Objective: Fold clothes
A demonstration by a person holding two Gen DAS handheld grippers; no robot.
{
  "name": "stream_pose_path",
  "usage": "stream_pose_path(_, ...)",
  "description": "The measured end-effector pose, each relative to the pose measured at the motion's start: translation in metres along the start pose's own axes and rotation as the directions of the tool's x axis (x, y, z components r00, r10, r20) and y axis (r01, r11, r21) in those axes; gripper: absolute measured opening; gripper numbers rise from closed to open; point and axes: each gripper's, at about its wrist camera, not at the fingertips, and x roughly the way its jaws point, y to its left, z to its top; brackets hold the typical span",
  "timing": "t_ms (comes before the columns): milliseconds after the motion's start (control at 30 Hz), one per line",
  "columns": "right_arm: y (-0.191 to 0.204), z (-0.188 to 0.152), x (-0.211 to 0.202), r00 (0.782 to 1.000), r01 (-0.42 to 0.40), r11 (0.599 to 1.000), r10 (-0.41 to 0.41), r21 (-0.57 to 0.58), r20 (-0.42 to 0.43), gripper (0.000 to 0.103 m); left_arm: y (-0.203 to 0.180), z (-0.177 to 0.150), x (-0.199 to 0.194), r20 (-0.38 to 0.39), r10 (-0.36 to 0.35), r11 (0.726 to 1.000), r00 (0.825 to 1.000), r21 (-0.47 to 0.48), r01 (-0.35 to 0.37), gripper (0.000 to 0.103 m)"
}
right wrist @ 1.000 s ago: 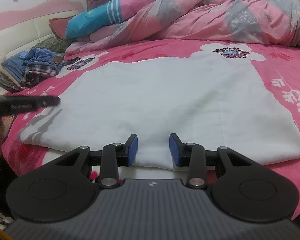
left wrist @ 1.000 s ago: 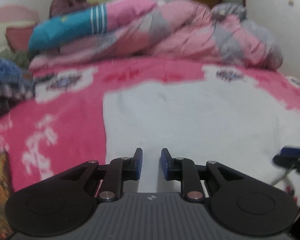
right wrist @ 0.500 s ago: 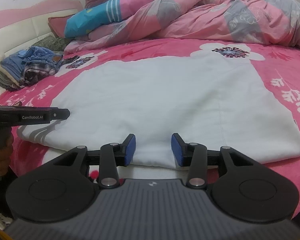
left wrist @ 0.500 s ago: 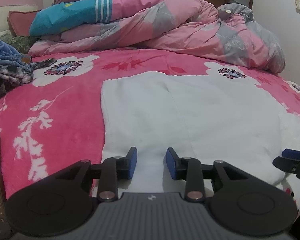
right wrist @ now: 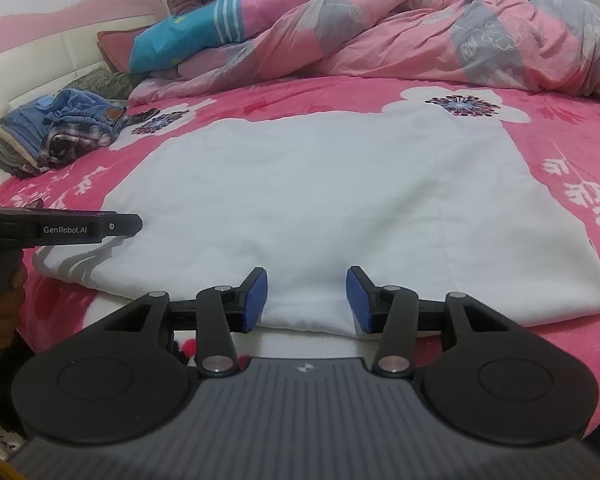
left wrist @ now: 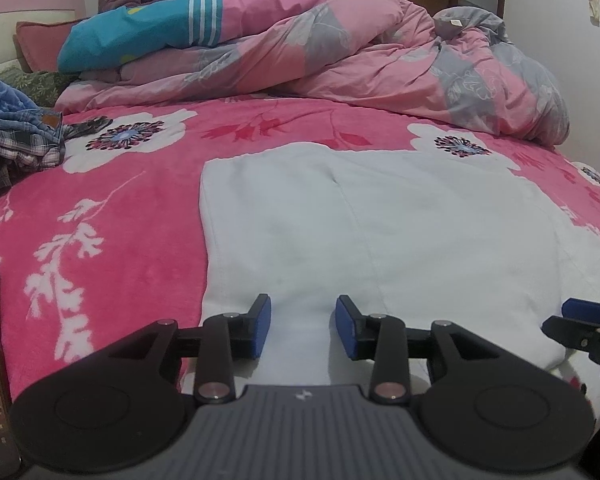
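Garment (right wrist: pixel 340 200) lies flat, long axis crosswise.

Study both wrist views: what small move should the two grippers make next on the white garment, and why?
Probably ease both forward and close on the near hem. The white garment lies flat on the pink blanket; the left gripper and right gripper straddle its near edge, jaws opening, pads not pressing cloth.
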Motion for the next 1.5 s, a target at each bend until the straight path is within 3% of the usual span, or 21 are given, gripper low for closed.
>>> stream_pose_path(1500,0.0051,-0.0018,0.0009,1.0,-0.004,1.0,0.004,-0.005,0.006,0.049,-0.0026,0.001,-0.0001,-0.01,-0.002,1.0,1.0,0.008,0.002,0.044)
